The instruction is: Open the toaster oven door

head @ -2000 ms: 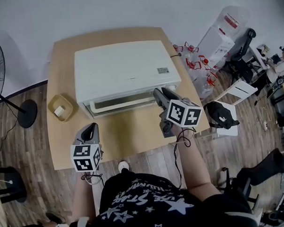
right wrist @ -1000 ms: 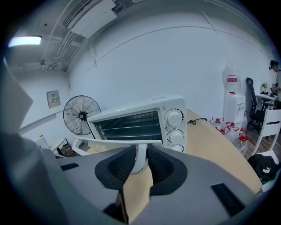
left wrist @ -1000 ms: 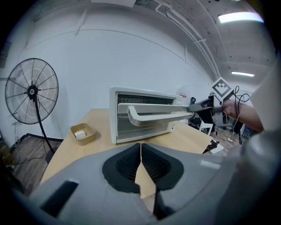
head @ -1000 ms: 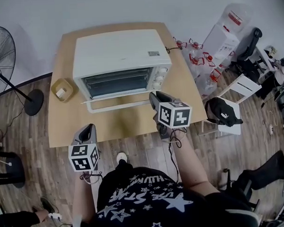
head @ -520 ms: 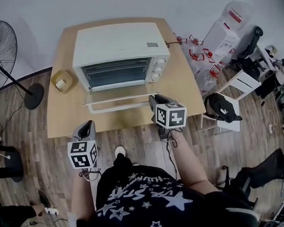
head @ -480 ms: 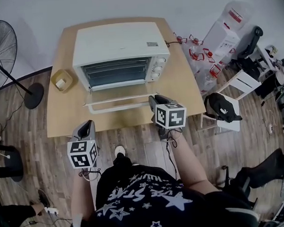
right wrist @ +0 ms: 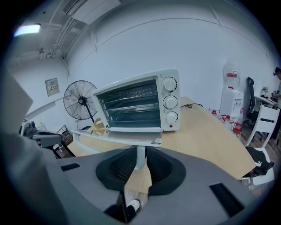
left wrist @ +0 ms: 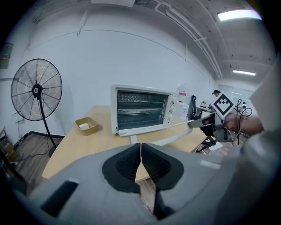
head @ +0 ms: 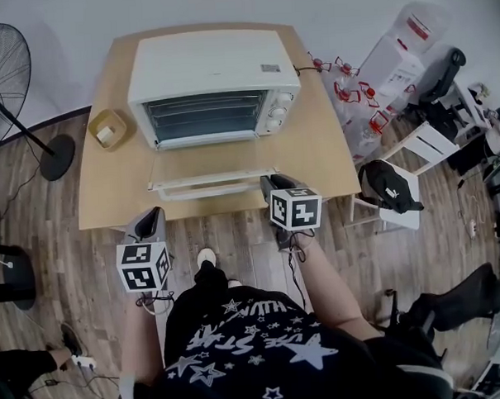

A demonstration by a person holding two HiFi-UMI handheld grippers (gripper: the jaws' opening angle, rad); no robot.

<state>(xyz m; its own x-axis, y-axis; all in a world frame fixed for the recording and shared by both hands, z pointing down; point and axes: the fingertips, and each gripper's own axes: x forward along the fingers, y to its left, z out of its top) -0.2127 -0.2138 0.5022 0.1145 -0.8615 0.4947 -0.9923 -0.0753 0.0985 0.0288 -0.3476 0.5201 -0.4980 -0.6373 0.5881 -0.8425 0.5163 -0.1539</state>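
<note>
While the toaster oven [head: 207, 68] sits toward the back of the table [head: 314, 150], a boxy white metal shell w/ rounded corners, its door [head: 207, 163] lies dropped open, approx level, jutting toward the person. Door is a glass pane in a white frame; table wood shows thru it. Along its front edge runs the handle [head: 212, 185], a long thin white bar. R gripper [head: 267, 184] is at the bar's right end: in the right gripper view its dark ribbed pads are clamped on a short white piece of the handle, w/ the bar crossing just above the jaws. Inside the open cavity, wire racks [right wrist: 131, 107] run horizontally. 3 round white knobs [right wrist: 169, 102] stack vertically on the right front panel.

L gripper [head: 151, 217] hangs at the table's near edge, left of the door & well apart from it, jaws pressed together w/ nothing between them. Both grippers are grey, each w/ a marker cube.

Left of the oven, a small tan square tray [head: 108, 129] holds 1 pale block. Table is light wood, matte, rectangular. Floor [head: 235, 245] is wood plank. Black pedestal fan [head: 4, 56] w/ round wire cage stands far left. At right, a white chair [head: 400, 217] carries a black bag [head: 388, 198].
</note>
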